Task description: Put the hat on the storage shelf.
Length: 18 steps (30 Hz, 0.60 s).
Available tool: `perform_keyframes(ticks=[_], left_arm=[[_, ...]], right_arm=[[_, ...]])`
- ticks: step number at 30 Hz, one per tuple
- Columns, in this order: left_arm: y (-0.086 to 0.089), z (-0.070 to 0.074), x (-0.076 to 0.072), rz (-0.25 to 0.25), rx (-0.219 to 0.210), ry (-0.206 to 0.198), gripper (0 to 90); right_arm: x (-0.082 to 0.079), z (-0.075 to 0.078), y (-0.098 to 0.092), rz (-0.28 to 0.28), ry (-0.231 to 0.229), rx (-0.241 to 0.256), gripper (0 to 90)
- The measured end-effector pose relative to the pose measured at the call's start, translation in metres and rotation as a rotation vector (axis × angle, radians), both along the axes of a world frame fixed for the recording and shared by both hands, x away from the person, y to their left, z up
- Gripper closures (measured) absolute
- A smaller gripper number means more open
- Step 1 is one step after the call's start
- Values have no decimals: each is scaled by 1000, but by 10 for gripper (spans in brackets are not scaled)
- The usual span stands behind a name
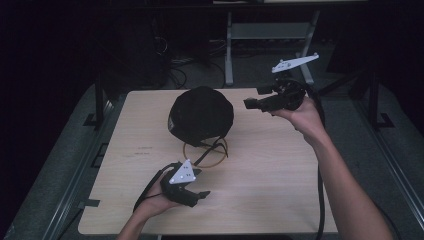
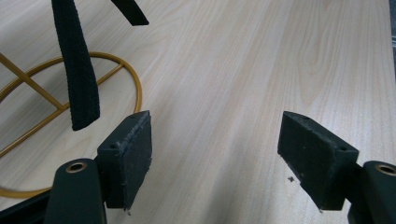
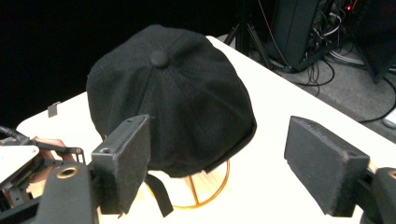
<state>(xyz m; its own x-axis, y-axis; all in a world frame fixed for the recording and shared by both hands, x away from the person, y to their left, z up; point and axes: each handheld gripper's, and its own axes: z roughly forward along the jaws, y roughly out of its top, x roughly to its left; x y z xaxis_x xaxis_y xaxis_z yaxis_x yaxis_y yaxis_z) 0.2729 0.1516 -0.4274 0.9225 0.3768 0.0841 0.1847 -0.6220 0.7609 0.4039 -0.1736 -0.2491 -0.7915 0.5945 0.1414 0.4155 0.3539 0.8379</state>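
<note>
Cap [image 1: 202, 115] sits on a gold wire stand [image 1: 206, 152] mid-bench; it looks soft and light, best taken by its strap [image 2: 77, 70]. Left gripper [image 1: 196, 196] and right gripper [image 1: 252, 103] jaws both gape wide, empty.

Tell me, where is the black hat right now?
The black hat sits on a gold wire stand near the far middle of the wooden table, between the left gripper in front and the right gripper beside it.
</note>
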Motion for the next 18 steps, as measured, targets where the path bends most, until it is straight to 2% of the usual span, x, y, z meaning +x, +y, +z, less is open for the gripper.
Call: perform_keyframes(ticks=[13, 15, 18], left_arm=[[0, 0, 0, 7, -3, 2, 249], [2, 0, 1, 1, 9, -1, 248], [2, 0, 1, 7, -2, -5, 246]], right_arm=[[-11, -13, -21, -35, 10, -3, 177], [-12, -16, -24, -39, 9, -5, 176], [-15, -21, -31, -53, 20, -8, 171]])
